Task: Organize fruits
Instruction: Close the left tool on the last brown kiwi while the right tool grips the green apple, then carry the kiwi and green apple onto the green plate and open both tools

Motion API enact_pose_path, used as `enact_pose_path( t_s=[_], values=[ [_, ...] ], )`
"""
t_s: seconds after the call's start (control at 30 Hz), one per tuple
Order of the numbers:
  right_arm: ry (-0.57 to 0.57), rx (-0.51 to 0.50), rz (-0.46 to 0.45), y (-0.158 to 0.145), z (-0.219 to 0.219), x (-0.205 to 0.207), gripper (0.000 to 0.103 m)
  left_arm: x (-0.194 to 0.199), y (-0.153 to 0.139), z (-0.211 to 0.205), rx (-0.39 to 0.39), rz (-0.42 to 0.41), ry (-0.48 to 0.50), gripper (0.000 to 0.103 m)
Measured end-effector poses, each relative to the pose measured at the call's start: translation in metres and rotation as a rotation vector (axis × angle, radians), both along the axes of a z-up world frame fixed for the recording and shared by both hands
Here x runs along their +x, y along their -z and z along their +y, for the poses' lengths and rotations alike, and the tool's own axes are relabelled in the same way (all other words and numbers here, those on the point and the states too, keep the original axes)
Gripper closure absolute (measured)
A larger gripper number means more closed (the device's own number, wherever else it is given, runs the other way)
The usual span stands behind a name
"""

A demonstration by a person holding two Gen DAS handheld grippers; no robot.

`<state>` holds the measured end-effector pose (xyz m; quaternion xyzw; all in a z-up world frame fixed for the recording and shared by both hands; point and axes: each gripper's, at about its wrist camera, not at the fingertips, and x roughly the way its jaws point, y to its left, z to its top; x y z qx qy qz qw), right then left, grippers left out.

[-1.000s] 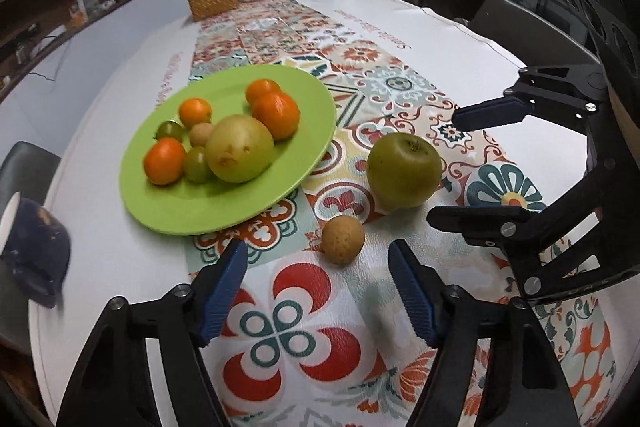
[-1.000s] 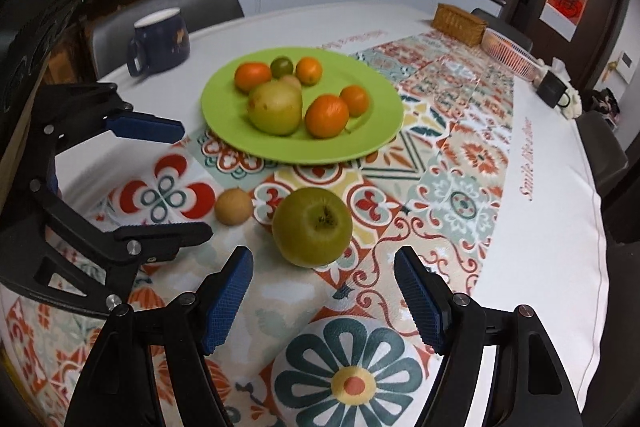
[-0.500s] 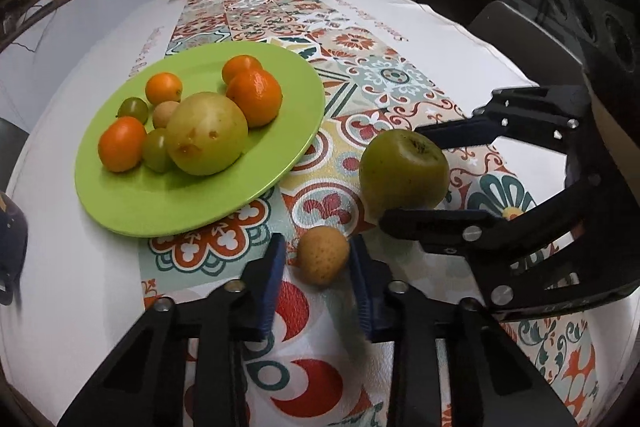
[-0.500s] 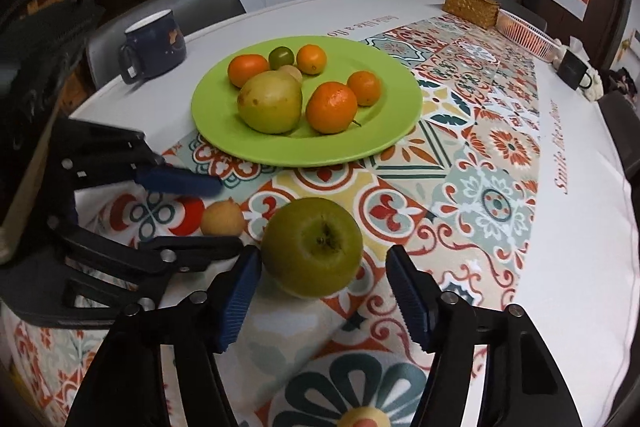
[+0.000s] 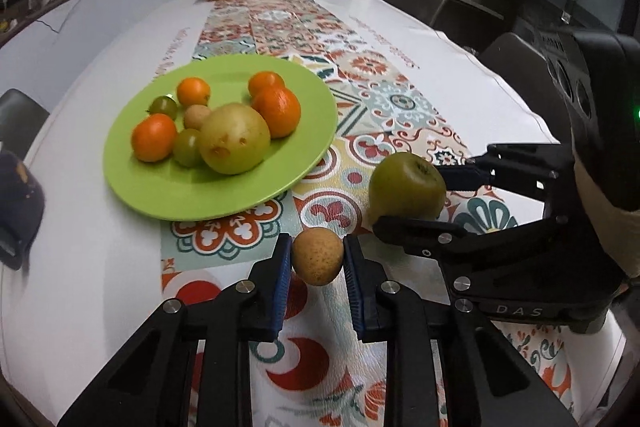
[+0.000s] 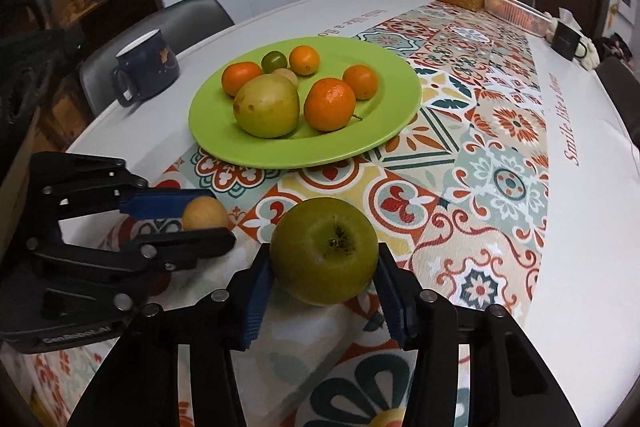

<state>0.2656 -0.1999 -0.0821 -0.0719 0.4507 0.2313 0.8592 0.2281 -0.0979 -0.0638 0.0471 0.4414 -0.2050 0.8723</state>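
1. The left hand-held gripper (image 5: pixel 316 261) pinches a small brown fruit (image 5: pixel 317 255) between its blue pads, just above the patterned runner (image 5: pixel 384 95).
2. The right hand-held gripper (image 6: pixel 324 277) clamps a green apple (image 6: pixel 324 251) on both sides; whether the apple is lifted off the runner cannot be told.
3. The two fruits sit near each other, the apple to the right.
4. Beyond them a green plate (image 5: pixel 160 195) on the counter (image 5: pixel 460 75) carries oranges, small green fruits and a yellow-green pear (image 5: pixel 235 139).
5. A dark blue mug (image 6: pixel 146 67) stands left of the plate.
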Motion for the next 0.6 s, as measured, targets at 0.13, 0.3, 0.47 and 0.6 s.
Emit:
enact_pose_path(
  t_s=[0.13, 0.3, 0.47, 0.6],
  values=[
    [0.041, 0.014, -0.027, -0.01, -0.003, -0.01, 0.053, -0.007, -0.01, 0.004, -0.011, -0.018, -0.026, 0.077],
    [0.085, 0.055, -0.061, -0.028, -0.006, -0.026, 0.053, -0.02, -0.023, 0.013, -0.034, -0.038, -0.068, 0.077],
    [0.111, 0.076, -0.102, -0.046, -0.006, -0.041, 0.053, -0.037, -0.038, 0.019, -0.041, -0.074, -0.092, 0.077],
    [0.121, 0.079, -0.142, -0.061, -0.003, -0.054, 0.053, -0.047, -0.05, 0.023, -0.046, -0.105, -0.103, 0.077]
  ],
)
